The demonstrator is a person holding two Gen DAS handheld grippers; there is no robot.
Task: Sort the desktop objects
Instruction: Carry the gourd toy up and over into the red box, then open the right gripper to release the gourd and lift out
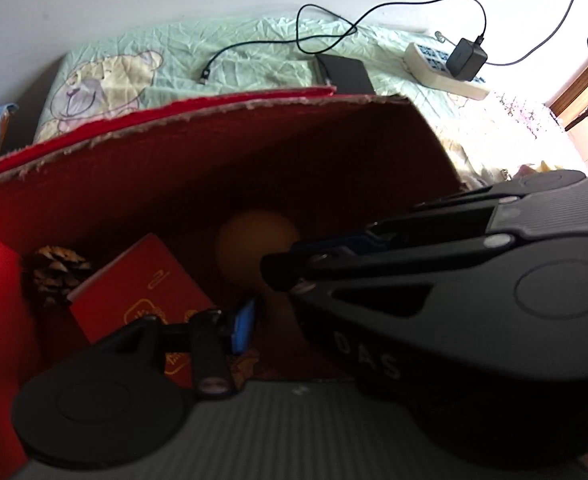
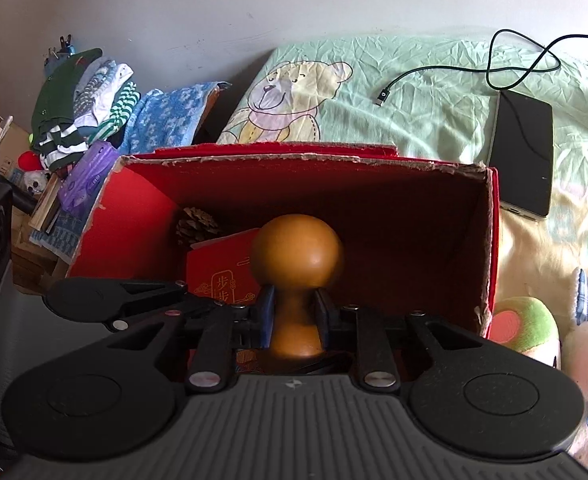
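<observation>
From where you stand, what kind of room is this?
Probably a bedroom at home. A teddy-bear bedsheet covers the surface behind the red box, folded clothes are piled by the wall, and plush toys sit nearby.

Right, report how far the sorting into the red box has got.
Done: a pine cone and a red booklet already lie inside the red box. In hand: the right gripper is shut on the wooden gourd, holding it over the box opening. Left: the gourd is not yet released; the phone and charging cable lie outside on the sheet.
</observation>
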